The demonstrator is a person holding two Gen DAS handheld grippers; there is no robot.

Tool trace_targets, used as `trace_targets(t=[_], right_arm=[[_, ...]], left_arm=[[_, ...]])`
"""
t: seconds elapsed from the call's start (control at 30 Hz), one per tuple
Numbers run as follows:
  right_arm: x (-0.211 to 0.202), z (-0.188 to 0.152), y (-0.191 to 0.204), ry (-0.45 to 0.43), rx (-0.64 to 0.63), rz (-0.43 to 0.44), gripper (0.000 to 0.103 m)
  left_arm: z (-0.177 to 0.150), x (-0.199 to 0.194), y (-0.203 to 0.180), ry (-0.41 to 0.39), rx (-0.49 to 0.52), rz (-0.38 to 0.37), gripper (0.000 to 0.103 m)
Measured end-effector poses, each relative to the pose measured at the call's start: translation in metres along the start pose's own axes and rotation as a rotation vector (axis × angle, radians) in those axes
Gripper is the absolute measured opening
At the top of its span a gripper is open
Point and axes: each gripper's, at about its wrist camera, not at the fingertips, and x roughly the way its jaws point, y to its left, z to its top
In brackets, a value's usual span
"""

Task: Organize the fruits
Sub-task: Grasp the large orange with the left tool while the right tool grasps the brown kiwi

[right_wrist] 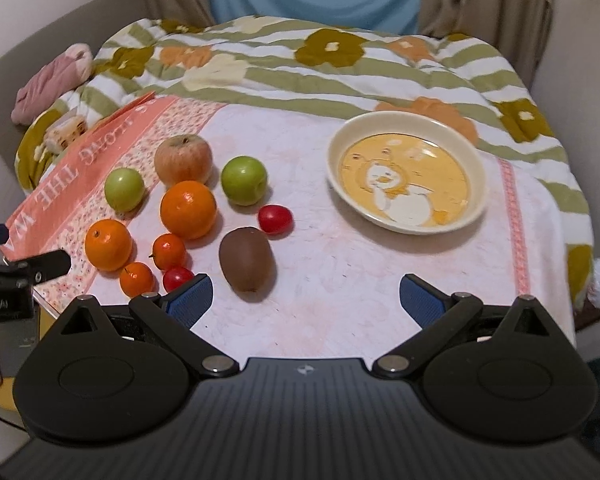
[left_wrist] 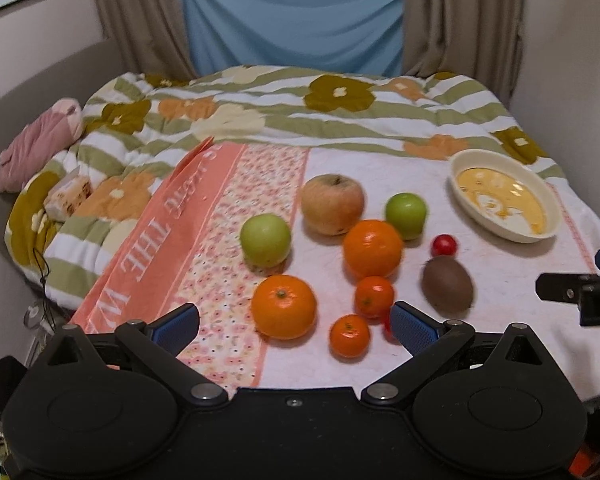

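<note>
Both your left hand-held gripper (left_wrist: 295, 322) and right hand-held gripper (right_wrist: 306, 300) gape empty; the kiwi (right_wrist: 247, 259) is soft and rounded, so pinch its middle gently.

Fruit cluster on cloth: russet apple (right_wrist: 183, 159), 2 green apples (right_wrist: 244, 180), oranges (right_wrist: 188, 209), brown kiwi (right_wrist: 246, 259); cream duck-print bowl (right_wrist: 406, 178) well apart, upright.

My grippers' pads (right_wrist: 190, 294) are blue. Centre frame: orange oranges (right_wrist: 188, 209), green apples (right_wrist: 244, 180), a brown kiwi (right_wrist: 247, 259). Right: a cream bowl (right_wrist: 476, 168), yellow inside with a duck picture.
</note>
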Motion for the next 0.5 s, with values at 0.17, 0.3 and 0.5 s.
trace_targets(t=[0.17, 0.3, 0.5], right_arm=[[0.033, 0.000, 0.016, 0.018, -0.044, -0.007, 0.103], [0.059, 0.000, 0.026, 0.036, -0.049, -0.007, 0.103], [0.091, 0.003, 0.038, 0.064, -0.059, -0.008, 0.103]], left_arm=[[0.001, 0.032, 0.015, 0.034, -0.024, 0.008, 0.096], [0.002, 0.056, 0.023, 0.064, -0.036, -0.010, 0.093], [0.002, 0.087, 0.021, 0.124, -0.004, -0.044, 0.082]])
